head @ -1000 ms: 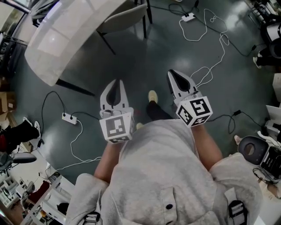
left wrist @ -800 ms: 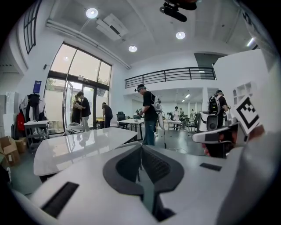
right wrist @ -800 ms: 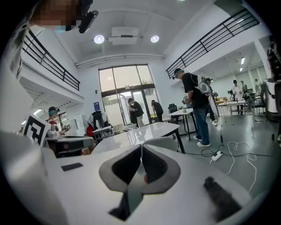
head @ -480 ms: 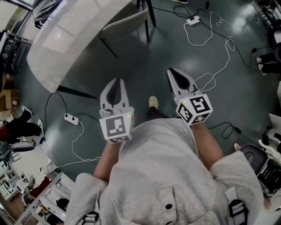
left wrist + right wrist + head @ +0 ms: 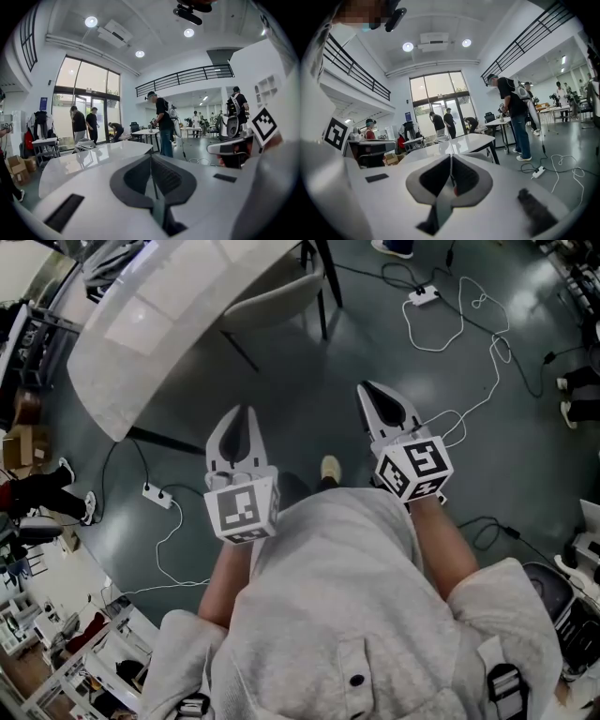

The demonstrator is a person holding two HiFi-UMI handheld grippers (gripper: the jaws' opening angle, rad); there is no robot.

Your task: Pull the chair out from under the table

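The dark, glossy floor fills most of the head view. On it, at the upper left, stands a long white table, set on a slant, with a dark foot bar on the floor under its near corner. Low in the view is the person's grey sweatshirt, both forearms reaching forward from it.

The chair is tucked under the table's near long edge, toward the far end of that edge. Its pale grey seat is partly covered by the tabletop, and its dark legs are out on the floor. Neither gripper touches it; both are well apart from it, on the bare floor side.

The left gripper points toward the table's near edge, and in its own view the jaws meet with nothing between them. The right gripper, beside it, points the same way, its jaws likewise pressed together and empty. Each carries a marker cube — the left one, the right one — just ahead of the wrist.

A white cable loops over the floor at the upper right, running to a power strip; a second strip lies near the foot bar. A pale shoe shows between the two grippers.
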